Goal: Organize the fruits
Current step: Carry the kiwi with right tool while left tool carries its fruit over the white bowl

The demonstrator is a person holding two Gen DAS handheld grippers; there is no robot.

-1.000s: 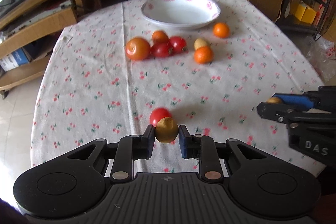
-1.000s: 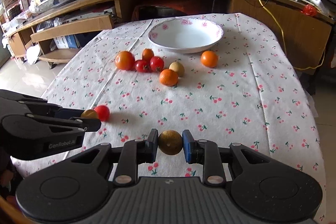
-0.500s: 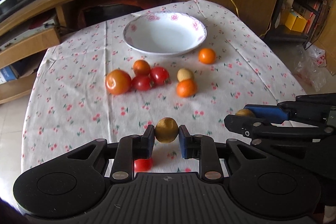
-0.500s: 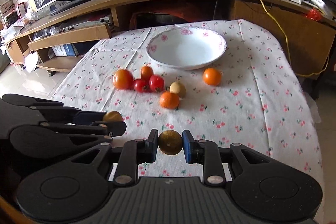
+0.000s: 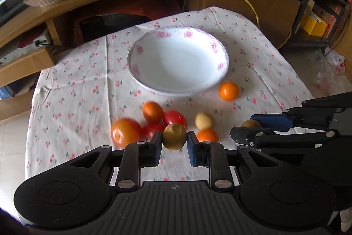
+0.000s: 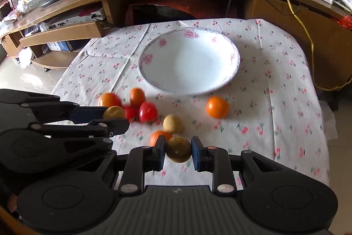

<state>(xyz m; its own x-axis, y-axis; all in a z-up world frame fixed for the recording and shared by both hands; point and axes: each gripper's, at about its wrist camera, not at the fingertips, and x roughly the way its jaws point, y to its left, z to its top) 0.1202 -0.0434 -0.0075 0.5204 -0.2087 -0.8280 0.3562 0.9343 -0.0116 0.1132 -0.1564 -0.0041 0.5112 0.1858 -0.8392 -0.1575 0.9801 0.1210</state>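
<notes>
A: Both claws are loaded. Left claw [image 5: 175, 139] pinches a brown fruit [image 5: 174, 136] between its pads, and right claw [image 6: 178, 149] clamps a second brown fruit [image 6: 178, 149] the same way.

B: Where is the bowl [image 5: 222, 72] from them?

A: Ahead of both claws, empty. Loose fruit lies between the claws and the bowl: an orange tomato [image 5: 125, 134] ahead and left of the left claw, red tomatoes [image 5: 175, 117] straight ahead, a pale fruit [image 5: 204, 121] and a small orange [image 5: 208, 135] just right of its tips. Another orange [image 5: 228, 91] sits beside the bowl's near rim.

B: What could go wrong?

A: I judge three risks. Each fruit is round and held only at its sides, so a jolt could squirt it out. The claws travel close together, so they might knock into each other over the bowl. Coming in low, the tips could also bump the loose cluster and send it rolling across the cloth [image 5: 72, 89].

B: Anything different from a second ago?

A: Yes. Both claws have moved forward; the bowl looks far nearer, and the red tomato that lay beside the left claw's tips is gone from view.
</notes>
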